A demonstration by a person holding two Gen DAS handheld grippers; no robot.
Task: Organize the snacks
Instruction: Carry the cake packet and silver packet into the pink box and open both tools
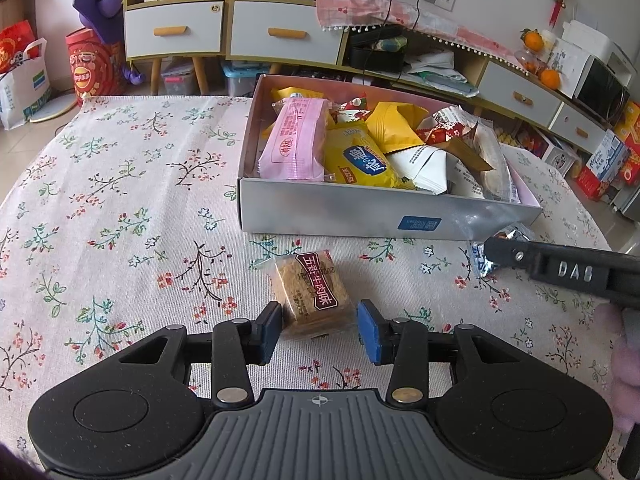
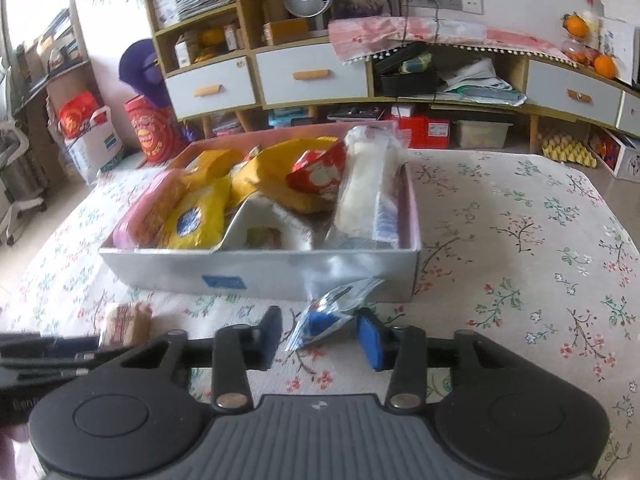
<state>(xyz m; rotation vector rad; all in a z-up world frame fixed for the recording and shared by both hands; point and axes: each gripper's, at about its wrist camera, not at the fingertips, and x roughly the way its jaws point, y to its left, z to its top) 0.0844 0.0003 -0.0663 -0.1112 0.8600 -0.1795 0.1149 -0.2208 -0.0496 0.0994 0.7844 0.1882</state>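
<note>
Two packets left out on the floral tabletop (image 1: 120, 208), both just in front of the snack box (image 1: 360, 216), and each hand has lined up on one. The left gripper (image 1: 320, 330) sits low over the brown biscuit packet (image 1: 310, 292), fingers parted to a middling gap with the near end of the packet between the pads; the left pad looks to be touching its edge, the right pad stands just clear, so this is a bracket and not a pinch, I'd say. The packet's long axis runs away from the fingers, tilted a little leftward at the far end, toward the box wall, so the grip would come across its short width. Over on the right, the right gripper (image 2: 320, 334) has the blue and silver foil packet (image 2: 332, 314) between its fingers; the right pad meets the foil, the left one shows a gap, and the picture is smeared, so whether it is truly gripped I cannot tell. That foil packet lies slanted, its far end rising against the box's front wall. The box is already heaped with yellow, pink and white packets (image 1: 292, 140). Each hand is nearest its own target; the carry from here should be short, up and forward over that front wall
</note>
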